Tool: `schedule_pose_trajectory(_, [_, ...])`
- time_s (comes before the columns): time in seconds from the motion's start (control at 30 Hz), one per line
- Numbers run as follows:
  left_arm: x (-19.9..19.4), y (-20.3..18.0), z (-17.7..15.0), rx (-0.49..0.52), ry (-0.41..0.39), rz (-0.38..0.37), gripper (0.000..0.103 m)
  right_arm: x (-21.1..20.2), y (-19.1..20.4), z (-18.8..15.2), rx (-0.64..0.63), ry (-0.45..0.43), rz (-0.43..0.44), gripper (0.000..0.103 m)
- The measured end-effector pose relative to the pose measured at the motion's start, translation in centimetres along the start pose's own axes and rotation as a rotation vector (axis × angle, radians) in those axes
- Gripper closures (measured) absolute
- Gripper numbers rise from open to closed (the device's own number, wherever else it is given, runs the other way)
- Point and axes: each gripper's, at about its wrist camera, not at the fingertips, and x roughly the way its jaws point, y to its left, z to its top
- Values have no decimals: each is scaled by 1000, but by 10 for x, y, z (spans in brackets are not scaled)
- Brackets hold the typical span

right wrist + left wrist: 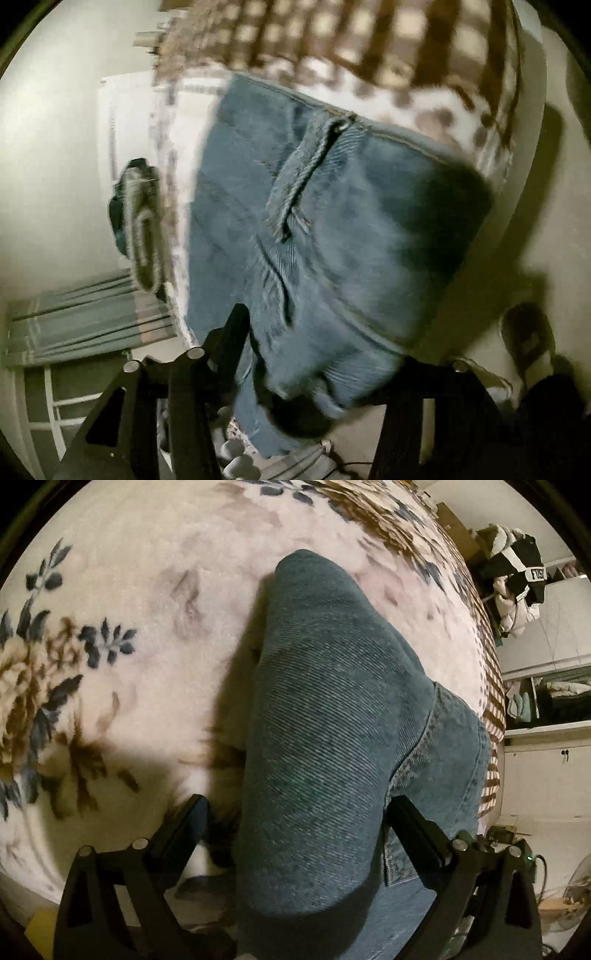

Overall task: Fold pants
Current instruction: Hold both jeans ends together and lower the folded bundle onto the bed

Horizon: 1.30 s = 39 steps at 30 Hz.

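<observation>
From the left wrist view, the left gripper point(295, 834) has its black jaws spread wide on either side of a thick fold of the blue denim pants point(325, 738). The fabric runs up between the jaws and away across the bed, but I cannot tell whether the jaws actually pinch it. The pants lie on a pale plush blanket with brown and dark blue flowers point(129, 609), which covers the bed. At the far right a heap of black and white clothing point(517, 579) sits beside white shelving point(546, 701).

From the right wrist view, everything is smeared by motion. The right gripper point(321, 369) sits at the waist end of the pants point(332, 229), where the open fly and waistband seam show. Its left jaw stands clear against the cloth; the right one is buried behind bunched denim, so the jaws look closed on the pants. Beyond the pants is a brown and cream checked bedcover point(351, 44), and a grey-blue curtain point(92, 321) hangs at lower left.
</observation>
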Motion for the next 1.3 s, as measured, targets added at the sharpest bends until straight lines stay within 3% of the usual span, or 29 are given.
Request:
schedule_pose_trajectory(0.07, [0, 0, 0, -9, -10, -14, 3, 1, 0, 8, -17, 9, 21, 32])
schedule_pose_trajectory(0.13, [-1, 3, 0, -22, -23, -35, 5, 2, 10, 8, -61, 20, -1, 32])
schedule_pose_trajectory(0.17, [-3, 3, -1, -20, -34, -57, 13, 1, 13, 5, -86, 19, -6, 34])
schedule_pose_trajectory(0.2, [-6, 3, -2, -13, -41, -78, 45, 0, 14, 6, -105, 19, -8, 45])
schedule_pose_trajectory(0.27, [-14, -5, -6, 26, -53, -90, 54, -5, 12, 6, -102, 8, -25, 56])
schedule_pose_trajectory(0.3, [-19, -9, -9, 45, -63, -86, 65, -7, 12, 4, -104, 6, -23, 61])
schedule_pose_trajectory(0.4, [-35, -15, -15, 49, -83, -103, 76, -19, 21, -1, -119, -7, -28, 68])
schedule_pose_trajectory(0.73, [-115, -47, -18, 32, -134, -112, 81, -55, 89, -17, -200, 13, -17, 73])
schedule_pose_trajectory(0.87, [-154, -63, -2, 26, -170, -111, 81, -64, 139, -26, -250, 30, 5, 73])
schedule_pose_trajectory(1.07, [-210, -82, 58, 31, -246, -118, 81, -74, 226, -30, -326, 27, 43, 73])
schedule_pose_trajectory(1.3, [-267, -77, 175, 52, -321, -160, 81, -41, 359, -18, -398, -29, 86, 73])
